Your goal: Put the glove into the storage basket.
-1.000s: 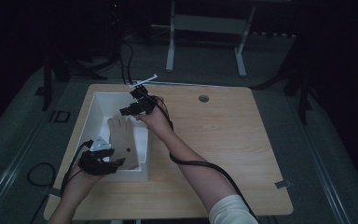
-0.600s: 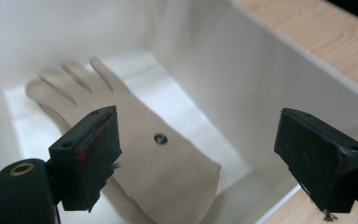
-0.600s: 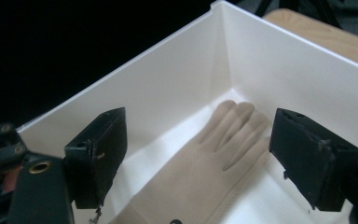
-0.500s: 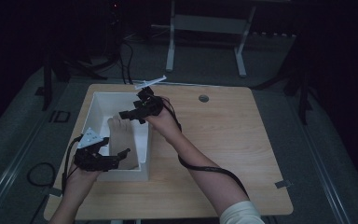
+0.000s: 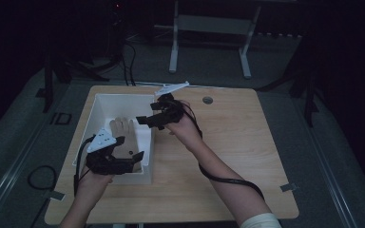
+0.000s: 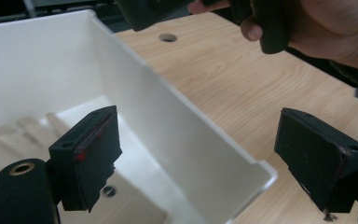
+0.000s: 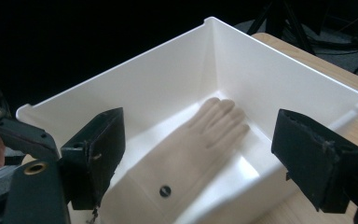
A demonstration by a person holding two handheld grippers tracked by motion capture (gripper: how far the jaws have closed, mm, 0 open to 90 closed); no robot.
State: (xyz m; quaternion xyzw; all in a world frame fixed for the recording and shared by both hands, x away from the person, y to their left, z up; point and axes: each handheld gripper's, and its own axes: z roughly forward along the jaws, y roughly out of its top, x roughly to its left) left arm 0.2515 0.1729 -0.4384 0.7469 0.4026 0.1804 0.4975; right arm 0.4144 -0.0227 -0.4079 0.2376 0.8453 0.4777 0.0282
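Both tongs, left (image 5: 135, 156) and right (image 5: 145, 119), stand released with nothing between them, jaws just opened, while what looks like a beige glove (image 7: 200, 140) lies flat inside the white bin (image 5: 123, 100) at centre-left of the worktop (image 5: 247, 142).

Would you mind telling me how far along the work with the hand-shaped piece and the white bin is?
Done: the tan wooden hand-shaped piece lies flat on the floor of the white plastic bin. In hand: nothing; the jaws of the left hand-held gripper and the right hand-held gripper have just been opening and stand empty above the bin. Left: probably only drawing both away over the light wooden table.
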